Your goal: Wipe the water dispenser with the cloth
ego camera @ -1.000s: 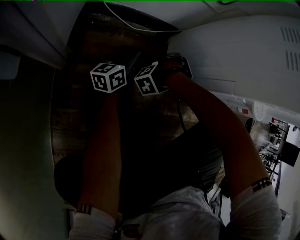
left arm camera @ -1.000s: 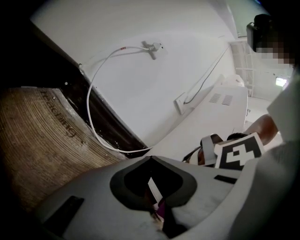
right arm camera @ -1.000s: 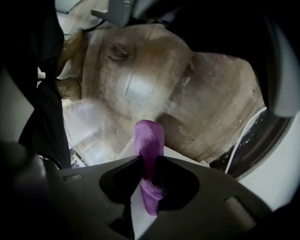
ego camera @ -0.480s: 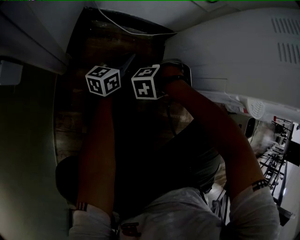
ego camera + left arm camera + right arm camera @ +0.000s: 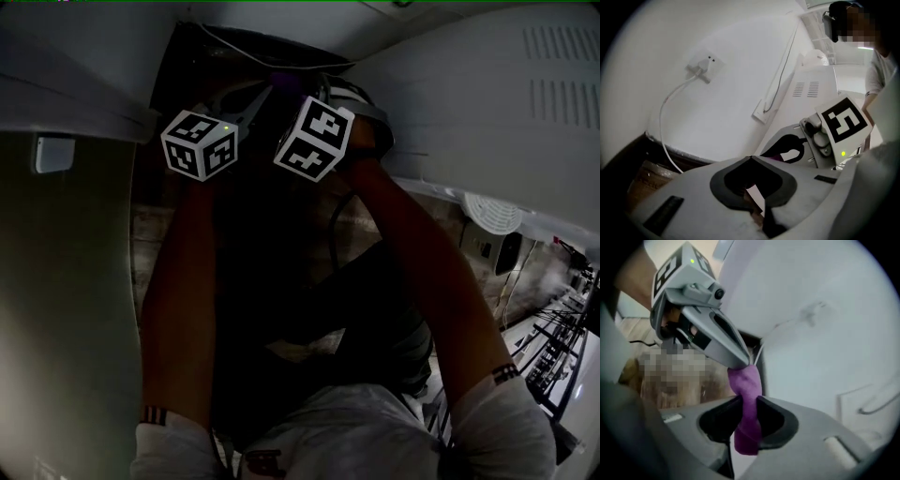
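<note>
A purple cloth (image 5: 746, 390), twisted into a rope, is stretched between my two grippers. My right gripper (image 5: 747, 405) is shut on its lower end. The left gripper (image 5: 740, 363) pinches its upper end with the jaws together. In the head view both grippers are held high and close together, left gripper (image 5: 253, 101) beside right gripper (image 5: 323, 94), with a bit of cloth (image 5: 284, 82) between them. The white water dispenser (image 5: 487, 103), with vent slots, stands just to the right. In the left gripper view my left gripper (image 5: 751, 159) points at the right gripper (image 5: 820, 140).
A white plug sits in a wall socket (image 5: 705, 65), and its cable (image 5: 665, 122) runs down to the dark wooden floor (image 5: 159, 234). A pale cabinet side (image 5: 66, 281) stands at the left. The person's arms and body fill the gap between it and the dispenser.
Both grippers have risen toward the wall and come closer together. The right marker cube has turned. The purple cloth now shows between the jaws.
</note>
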A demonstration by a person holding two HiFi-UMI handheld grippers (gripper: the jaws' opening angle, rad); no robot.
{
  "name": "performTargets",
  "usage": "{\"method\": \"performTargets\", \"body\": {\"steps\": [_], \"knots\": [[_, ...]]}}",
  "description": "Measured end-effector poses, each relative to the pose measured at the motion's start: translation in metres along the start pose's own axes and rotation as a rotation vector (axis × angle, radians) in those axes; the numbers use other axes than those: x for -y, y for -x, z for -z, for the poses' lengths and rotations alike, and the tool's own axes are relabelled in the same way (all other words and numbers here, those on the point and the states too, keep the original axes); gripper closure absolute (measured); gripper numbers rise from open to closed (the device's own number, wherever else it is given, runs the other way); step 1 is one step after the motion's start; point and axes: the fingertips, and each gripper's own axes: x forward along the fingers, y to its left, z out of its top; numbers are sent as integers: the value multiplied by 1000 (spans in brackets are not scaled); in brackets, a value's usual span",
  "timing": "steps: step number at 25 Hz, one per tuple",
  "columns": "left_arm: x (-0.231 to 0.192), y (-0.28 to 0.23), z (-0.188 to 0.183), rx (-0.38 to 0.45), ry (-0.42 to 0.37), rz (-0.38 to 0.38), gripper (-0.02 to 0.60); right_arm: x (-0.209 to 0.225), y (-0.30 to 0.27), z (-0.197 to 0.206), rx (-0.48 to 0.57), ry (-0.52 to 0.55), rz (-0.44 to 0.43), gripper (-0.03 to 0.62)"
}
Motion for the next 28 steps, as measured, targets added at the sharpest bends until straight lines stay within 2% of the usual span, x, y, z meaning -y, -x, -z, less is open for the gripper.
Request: {"method": "performTargets", "body": {"steps": [3, 8, 14, 19, 25, 28], "knots": [[15, 13, -41, 21, -41, -13, 583, 23, 30, -12, 73, -83, 60, 502], [54, 42, -110, 75, -57, -46, 583, 58, 92, -21, 146, -228, 86, 502], [118, 80, -201, 104, -77, -70, 583, 104, 197, -51, 271, -374, 111, 502], [168, 110, -289, 157, -88, -101, 583, 160, 300, -78, 411, -504, 147, 502], [230, 126, -370, 226, -151, -96, 583, 205, 407, -94, 578, -580, 185, 502], [268, 133, -423, 256, -192, -97, 583, 234, 471, -100, 651, -594, 205, 502]]}}
